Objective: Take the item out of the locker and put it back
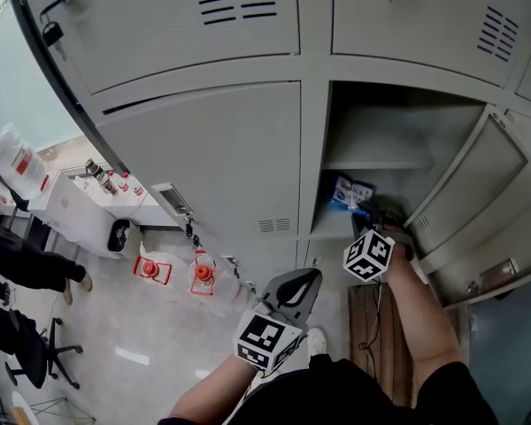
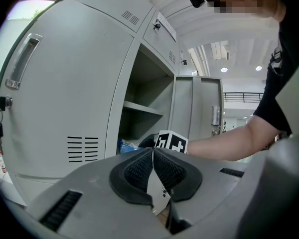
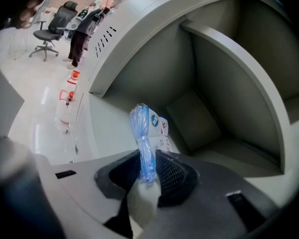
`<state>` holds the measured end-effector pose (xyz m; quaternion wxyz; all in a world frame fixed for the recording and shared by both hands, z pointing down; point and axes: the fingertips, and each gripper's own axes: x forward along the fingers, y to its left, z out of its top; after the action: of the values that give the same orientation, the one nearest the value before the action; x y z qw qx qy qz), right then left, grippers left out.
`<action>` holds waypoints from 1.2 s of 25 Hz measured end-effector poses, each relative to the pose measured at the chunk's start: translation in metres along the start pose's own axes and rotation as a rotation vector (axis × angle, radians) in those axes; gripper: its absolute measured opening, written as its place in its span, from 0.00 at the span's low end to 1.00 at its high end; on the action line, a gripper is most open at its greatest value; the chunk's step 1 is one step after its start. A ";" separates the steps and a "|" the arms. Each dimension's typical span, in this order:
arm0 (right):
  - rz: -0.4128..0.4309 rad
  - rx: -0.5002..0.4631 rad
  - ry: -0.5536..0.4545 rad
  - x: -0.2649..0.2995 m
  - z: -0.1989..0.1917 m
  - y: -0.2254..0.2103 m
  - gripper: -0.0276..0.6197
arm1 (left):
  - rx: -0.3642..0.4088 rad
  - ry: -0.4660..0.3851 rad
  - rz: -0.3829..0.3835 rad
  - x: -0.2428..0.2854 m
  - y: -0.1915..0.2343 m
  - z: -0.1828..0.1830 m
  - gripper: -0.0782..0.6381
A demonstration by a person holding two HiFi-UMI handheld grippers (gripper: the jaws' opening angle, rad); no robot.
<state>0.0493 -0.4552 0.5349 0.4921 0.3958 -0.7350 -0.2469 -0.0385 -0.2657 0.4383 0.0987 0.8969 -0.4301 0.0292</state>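
Note:
The item is a blue and white plastic packet [image 1: 349,190] on the floor of the open locker compartment [image 1: 398,118]. My right gripper [image 1: 370,214] reaches into that compartment and is shut on the packet. In the right gripper view the packet's gathered blue edge [image 3: 143,138] is pinched between the pads of the right gripper [image 3: 148,162], with the rest standing up above them. My left gripper [image 1: 306,282] hangs outside, below the closed neighbouring door, shut and empty. The left gripper view shows the left gripper [image 2: 153,152] with jaws touching, and beyond it the right gripper's marker cube [image 2: 171,142] and the packet [image 2: 127,146].
The locker door [image 1: 467,189] stands swung open at the right. A shelf [image 1: 376,159] crosses the compartment above the packet. A wooden board [image 1: 372,330] lies on the floor below. Two red-capped water jugs [image 1: 152,268] and a white cabinet [image 1: 75,204] stand left; a seated person [image 1: 22,262] is further left.

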 end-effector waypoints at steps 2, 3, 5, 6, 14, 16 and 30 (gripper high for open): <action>-0.005 0.023 -0.005 -0.006 0.000 0.001 0.27 | 0.001 0.000 0.001 -0.006 0.000 0.000 0.14; -0.008 0.035 -0.008 -0.009 0.000 0.002 0.27 | 0.003 0.000 0.002 -0.009 0.000 0.000 0.14; -0.017 0.059 -0.013 -0.016 0.001 0.003 0.27 | 0.001 -0.001 0.002 -0.014 0.000 0.000 0.14; -0.023 0.072 -0.017 -0.020 0.002 0.004 0.27 | 0.000 -0.002 0.002 -0.017 -0.001 0.000 0.14; -0.039 0.274 -0.080 -0.064 0.014 0.005 0.27 | 0.005 -0.005 -0.019 -0.041 -0.007 0.000 0.14; -0.027 0.363 -0.107 -0.077 0.017 0.007 0.27 | 0.008 -0.008 -0.026 -0.048 -0.010 0.000 0.14; -0.012 0.701 -0.295 -0.196 0.060 0.047 0.27 | -0.004 -0.002 -0.087 -0.113 -0.032 -0.017 0.14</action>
<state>0.0180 -0.2692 0.4430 0.2143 0.5045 -0.8355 -0.0380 -0.0835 -0.1562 0.4347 0.1014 0.9146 -0.3908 0.0232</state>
